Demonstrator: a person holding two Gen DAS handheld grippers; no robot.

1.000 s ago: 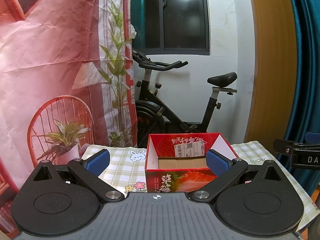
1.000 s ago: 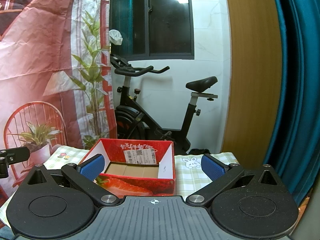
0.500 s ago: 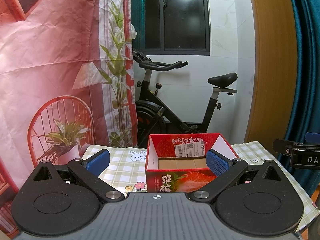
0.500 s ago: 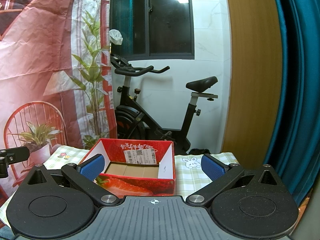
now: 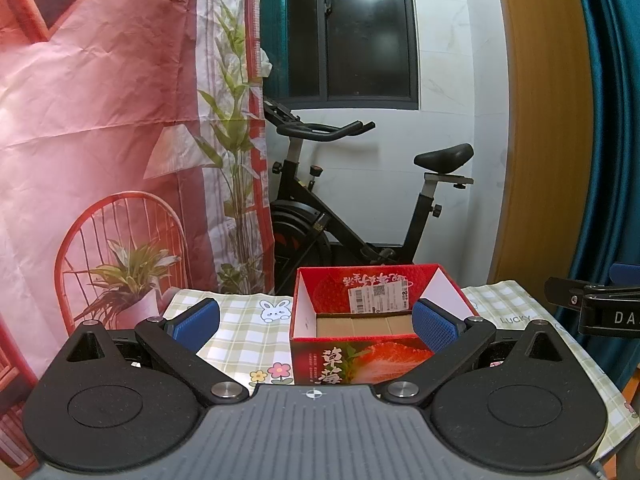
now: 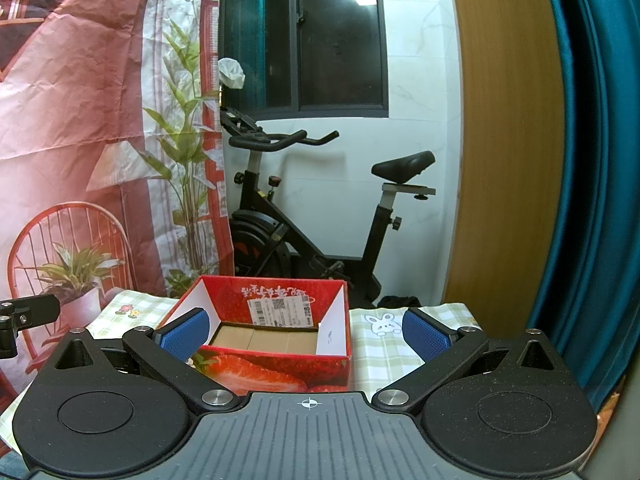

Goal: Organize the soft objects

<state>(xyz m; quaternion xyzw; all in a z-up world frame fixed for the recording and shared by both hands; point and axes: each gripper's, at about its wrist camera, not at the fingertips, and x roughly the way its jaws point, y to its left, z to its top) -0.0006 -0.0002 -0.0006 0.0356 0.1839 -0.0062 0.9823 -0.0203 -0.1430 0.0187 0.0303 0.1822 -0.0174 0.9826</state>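
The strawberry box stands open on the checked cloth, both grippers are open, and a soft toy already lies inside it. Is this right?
Not quite: the strawberry box holds nothing; the right wrist view shows only its bare cardboard floor. It does stand open on the checked cloth, and the left gripper and right gripper are both open.

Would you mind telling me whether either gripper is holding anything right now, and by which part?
Nothing is held: the left gripper and right gripper are both open and empty.
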